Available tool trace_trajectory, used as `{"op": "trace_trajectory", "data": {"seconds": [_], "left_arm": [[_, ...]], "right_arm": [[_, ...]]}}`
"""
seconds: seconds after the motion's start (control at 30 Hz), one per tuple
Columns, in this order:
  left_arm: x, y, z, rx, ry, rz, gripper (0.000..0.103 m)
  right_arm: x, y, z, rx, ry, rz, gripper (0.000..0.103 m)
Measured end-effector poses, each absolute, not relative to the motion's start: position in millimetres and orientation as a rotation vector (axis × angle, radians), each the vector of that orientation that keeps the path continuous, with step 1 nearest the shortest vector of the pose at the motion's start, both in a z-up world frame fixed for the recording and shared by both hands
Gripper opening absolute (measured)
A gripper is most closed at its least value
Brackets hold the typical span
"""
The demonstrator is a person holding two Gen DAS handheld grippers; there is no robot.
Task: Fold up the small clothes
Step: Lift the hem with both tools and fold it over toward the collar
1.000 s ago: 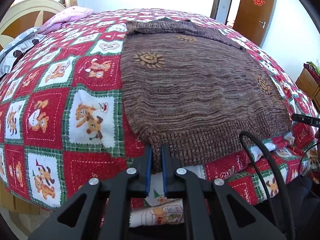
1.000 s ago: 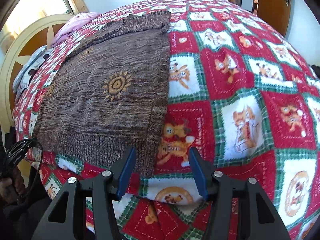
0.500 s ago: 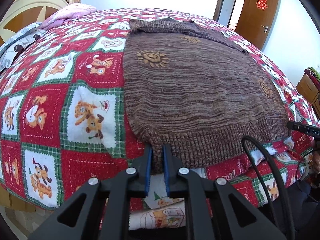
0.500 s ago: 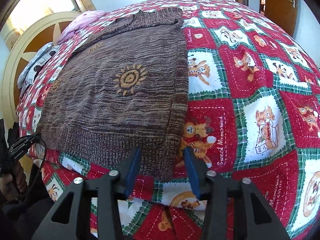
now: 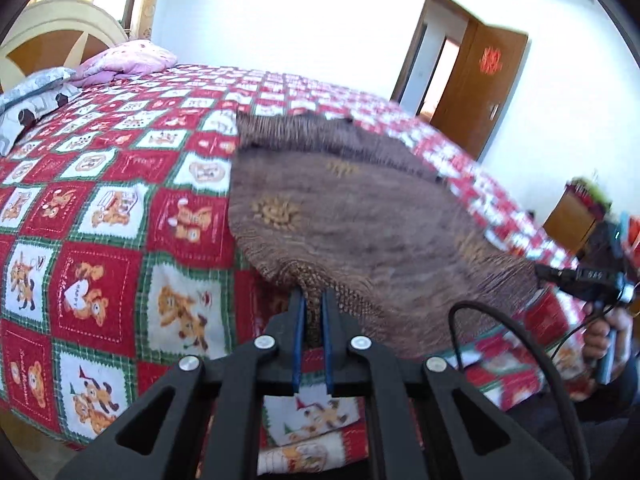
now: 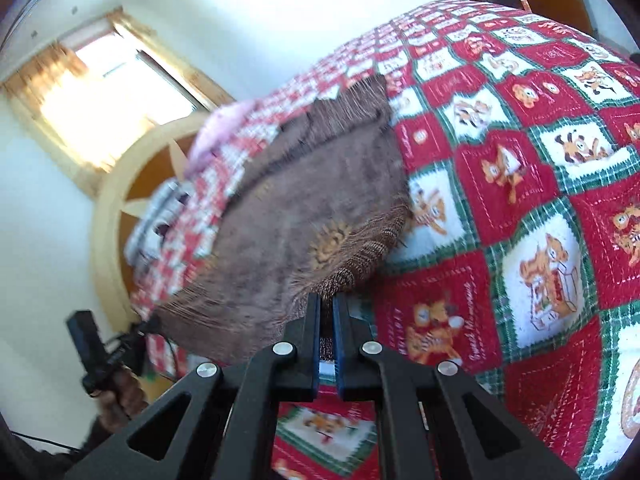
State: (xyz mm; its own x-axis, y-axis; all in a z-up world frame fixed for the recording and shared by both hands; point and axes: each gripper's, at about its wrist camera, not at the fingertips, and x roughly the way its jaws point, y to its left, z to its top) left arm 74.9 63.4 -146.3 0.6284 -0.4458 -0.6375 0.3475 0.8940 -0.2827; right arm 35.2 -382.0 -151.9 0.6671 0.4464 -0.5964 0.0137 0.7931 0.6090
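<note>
Nearest in each wrist view, black jaws with blue pads are pinched shut on the ribbed hem of a brown knitted sweater [image 5: 360, 220]. The left gripper [image 5: 311, 308] grips the hem's left corner; the right gripper [image 6: 326, 312] grips the right corner, its jaws having just closed on the knit. Both corners are raised off the bed [image 5: 100, 208], so the hem bunches and hangs between the two grips. Beyond the hem, the sweater's body, patterned with small sun motifs, lies flat on the red, green and white quilt. At its far end the sleeves appear already folded across the collar area, though blur makes this uncertain. Past the sweater sit pillows [image 5: 124, 60] and a rounded headboard [image 5: 60, 28]. The fold looks barely begun: the hem is gripped and lifted, and carrying it over toward the collar remains.
</note>
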Motion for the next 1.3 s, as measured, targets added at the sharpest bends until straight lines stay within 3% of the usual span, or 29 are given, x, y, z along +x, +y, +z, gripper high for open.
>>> {"op": "trace_trajectory", "data": {"seconds": [0.67, 1.3], "left_arm": [[122, 71, -104, -0.283, 0.666, -0.499, 0.008], [245, 71, -77, -0.425, 0.636, -0.486, 0.008]], "right_arm": [[72, -398, -96, 0.658, 0.7, 0.299, 0.004], [213, -430, -64, 0.666, 0.683, 0.258, 0.004]]}}
